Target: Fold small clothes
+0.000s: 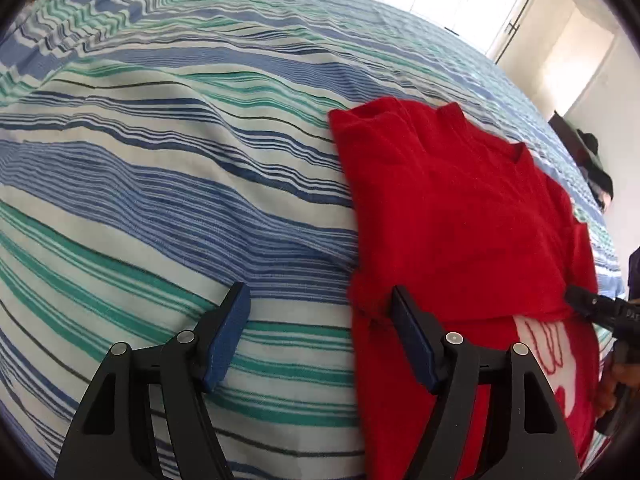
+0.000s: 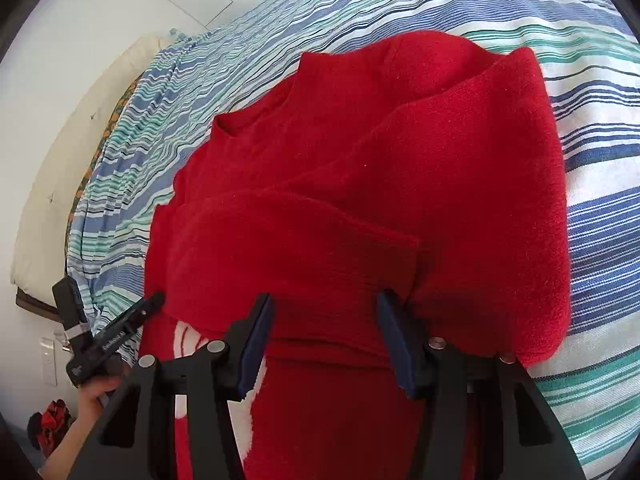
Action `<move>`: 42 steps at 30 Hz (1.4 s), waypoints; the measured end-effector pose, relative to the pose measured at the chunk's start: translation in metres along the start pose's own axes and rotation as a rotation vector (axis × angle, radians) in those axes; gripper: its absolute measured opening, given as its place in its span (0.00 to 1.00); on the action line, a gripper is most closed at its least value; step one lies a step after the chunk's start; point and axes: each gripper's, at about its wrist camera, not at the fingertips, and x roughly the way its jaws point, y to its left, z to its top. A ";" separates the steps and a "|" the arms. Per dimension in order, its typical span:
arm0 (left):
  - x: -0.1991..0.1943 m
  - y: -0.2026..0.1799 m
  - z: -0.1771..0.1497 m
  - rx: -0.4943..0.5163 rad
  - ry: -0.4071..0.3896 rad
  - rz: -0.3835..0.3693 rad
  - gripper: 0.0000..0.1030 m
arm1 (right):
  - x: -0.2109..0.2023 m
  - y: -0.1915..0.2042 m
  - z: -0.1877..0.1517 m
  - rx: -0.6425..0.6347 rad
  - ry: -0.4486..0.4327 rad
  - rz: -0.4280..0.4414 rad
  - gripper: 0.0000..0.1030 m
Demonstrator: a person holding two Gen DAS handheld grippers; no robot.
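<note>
Hovering spread over red sweater (image 2: 360, 184) cuff at 12 o'clock: right hand-held gripper (image 2: 324, 340), lining up fold (sleeves crossed inward). Left hand-held gripper (image 1: 320, 336) straddling sweater edge, spread, on bed (image 1: 160, 160).

so the sweater (image 2: 360, 184) is lying on the bed (image 1: 160, 160), sleeves folded in over the body, collar end pointing away toward the far edge. Left tongs (image 1: 320, 334) sit at its near-left edge, one finger over the bed cover, the other over the knit. Right tongs (image 2: 326, 344) hover over the near end, above a folded sleeve.
</note>
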 end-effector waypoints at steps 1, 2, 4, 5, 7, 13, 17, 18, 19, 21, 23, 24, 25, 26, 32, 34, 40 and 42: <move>-0.008 0.002 -0.003 0.015 -0.007 -0.003 0.74 | 0.000 0.003 -0.002 -0.025 -0.011 -0.006 0.52; -0.017 0.003 -0.006 0.029 -0.020 -0.008 0.79 | 0.000 0.004 -0.002 -0.032 -0.008 -0.011 0.52; -0.033 0.002 -0.011 0.058 -0.048 -0.090 0.87 | -0.003 0.005 0.001 -0.015 -0.005 -0.009 0.52; -0.038 -0.004 -0.013 0.084 -0.052 -0.138 0.88 | -0.006 0.005 0.003 -0.001 -0.006 -0.007 0.52; -0.036 -0.018 -0.015 0.156 -0.032 -0.168 0.89 | -0.016 0.009 0.004 0.017 -0.030 0.004 0.52; 0.007 -0.023 0.007 0.107 -0.017 0.105 0.77 | -0.052 0.031 -0.006 -0.020 -0.099 0.067 0.53; 0.003 0.007 0.001 -0.100 -0.050 0.065 0.63 | -0.071 0.035 -0.032 -0.073 -0.097 0.057 0.54; 0.001 0.006 -0.004 -0.080 -0.053 0.074 0.63 | -0.075 0.034 -0.040 -0.088 -0.097 0.044 0.54; 0.000 0.004 -0.008 -0.050 -0.052 0.084 0.63 | -0.080 0.033 -0.047 -0.100 -0.098 0.032 0.54; -0.005 0.003 -0.013 -0.016 -0.048 0.079 0.63 | -0.086 0.025 -0.062 -0.110 -0.097 0.001 0.55; -0.014 0.005 -0.014 -0.021 -0.028 0.046 0.67 | -0.090 0.016 -0.076 -0.108 -0.084 -0.021 0.55; -0.021 0.006 -0.017 -0.020 -0.020 0.040 0.69 | -0.093 0.013 -0.082 -0.109 -0.079 -0.031 0.55; -0.030 0.006 -0.021 -0.017 -0.022 0.045 0.71 | -0.097 0.011 -0.089 -0.115 -0.079 -0.042 0.55; -0.041 0.006 -0.027 -0.012 -0.032 0.052 0.72 | -0.103 0.010 -0.095 -0.126 -0.084 -0.050 0.55; -0.096 -0.038 -0.078 0.103 -0.082 -0.060 0.77 | -0.129 0.037 -0.134 -0.276 -0.107 -0.093 0.55; -0.099 -0.069 -0.100 0.184 -0.073 -0.147 0.82 | -0.128 0.054 -0.150 -0.350 -0.101 -0.085 0.55; -0.057 -0.115 -0.184 0.371 0.073 -0.132 0.87 | -0.069 0.051 -0.199 -0.443 0.084 -0.240 0.71; -0.062 -0.114 -0.195 0.401 0.002 -0.136 0.88 | -0.076 0.041 -0.212 -0.428 -0.016 -0.191 0.71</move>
